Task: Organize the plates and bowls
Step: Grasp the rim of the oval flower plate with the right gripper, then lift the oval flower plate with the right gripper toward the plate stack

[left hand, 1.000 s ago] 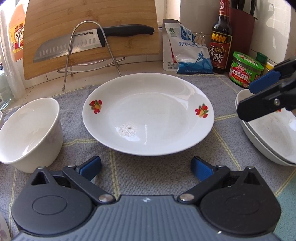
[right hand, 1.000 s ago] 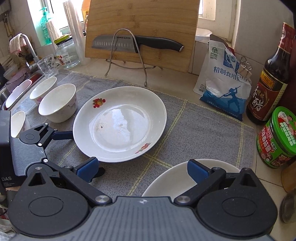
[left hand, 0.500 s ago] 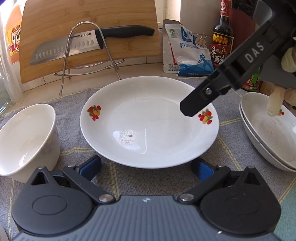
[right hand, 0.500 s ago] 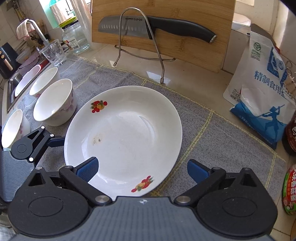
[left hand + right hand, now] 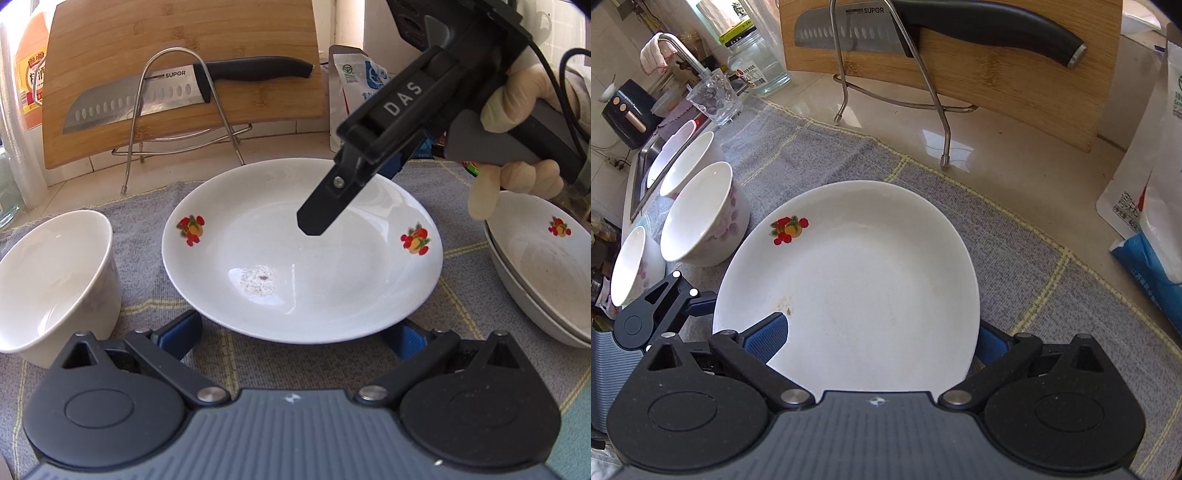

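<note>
Plate (image 5: 303, 258) with two fruit prints lies flat on the grey cloth (image 5: 1052, 258) at the middle of the surface, and half a second ago the right tool (image 5: 882, 338) stood higher and farther to the right of it; now it has come down over the plate's right side, its black finger reaching well over the white well. In the right wrist view its left blue pad (image 5: 766, 338) lies over the plate's inside while the right one sits partly hidden behind the rim, fingers wide apart and clamped on nothing. The left tool (image 5: 295, 334) has crept closer too: the plate's near rim now lies between its spread blue pads, which hold nothing.

A gloved hand (image 5: 517, 122) grips the right tool's handle. To the right of the plate, well apart from it, two stacked plates (image 5: 543, 266) sit on the cloth. To the left, a white bowl (image 5: 55, 280) stands just beside the plate's rim, with more bowls beyond it running toward the sink (image 5: 646, 155).

The cloth, crossed by yellow lines, covers a pale stone surface (image 5: 1015, 162). Behind stands a bamboo cutting board (image 5: 177, 74) leaning in a wire rack (image 5: 184, 110), with a SUPOR knife (image 5: 184, 92) laid across it. A salt bag (image 5: 1145, 184) stands at the right, and a glass jar (image 5: 757, 66) and tumbler (image 5: 714, 98) near the tap (image 5: 679, 48).
</note>
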`<state>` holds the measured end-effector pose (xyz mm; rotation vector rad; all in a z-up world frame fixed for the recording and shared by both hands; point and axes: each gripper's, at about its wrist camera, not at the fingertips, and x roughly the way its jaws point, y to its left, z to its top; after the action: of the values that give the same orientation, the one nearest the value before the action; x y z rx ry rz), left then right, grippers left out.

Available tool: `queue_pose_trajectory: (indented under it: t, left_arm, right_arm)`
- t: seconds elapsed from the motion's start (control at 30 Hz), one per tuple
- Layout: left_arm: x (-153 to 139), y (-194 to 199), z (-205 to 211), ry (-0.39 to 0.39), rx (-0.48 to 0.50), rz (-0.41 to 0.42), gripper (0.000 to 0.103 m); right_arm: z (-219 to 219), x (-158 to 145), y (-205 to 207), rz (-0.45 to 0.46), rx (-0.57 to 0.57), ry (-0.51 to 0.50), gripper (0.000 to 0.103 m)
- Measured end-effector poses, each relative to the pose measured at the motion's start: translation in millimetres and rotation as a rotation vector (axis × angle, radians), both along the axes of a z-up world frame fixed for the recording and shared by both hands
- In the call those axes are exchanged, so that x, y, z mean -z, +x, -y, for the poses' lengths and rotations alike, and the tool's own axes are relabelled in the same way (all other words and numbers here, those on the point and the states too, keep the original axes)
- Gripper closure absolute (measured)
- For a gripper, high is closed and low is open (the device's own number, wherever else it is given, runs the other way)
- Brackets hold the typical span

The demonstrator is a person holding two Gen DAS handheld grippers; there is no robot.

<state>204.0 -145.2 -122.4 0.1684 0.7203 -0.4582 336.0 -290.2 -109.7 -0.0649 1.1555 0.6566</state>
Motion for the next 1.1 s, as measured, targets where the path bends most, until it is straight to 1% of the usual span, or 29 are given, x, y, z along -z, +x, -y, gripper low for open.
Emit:
queue_pose_trajectory:
  t: [0.23,0.47,0.9,1.1]
  left_arm:
    - [0.6,-0.6,-0.4,-0.004,0.008,0.009,0.000]
    - [-0.5,1.5,-0.8,-0.002,0.032,0.007,0.000]
    - [-0.5,1.8,0.1,0.009,0.060,0.016,0.000]
    - [-0.3,1.9,-0.9,0.005,0.069,0.018,0.000]
  right_arm:
    - [-2.5,-0.5,23.0,-0.022,-0.042,0.065,0.000]
    - [-7.3,0.4,36.5,-0.024,-0.071,0.097,0.000]
    - [-1.9,2.4,44.2,-0.070,-0.083,0.175,0.000]
    - [-1.5,2.0,44.3,-0.074,-0.082,0.178,0.001]
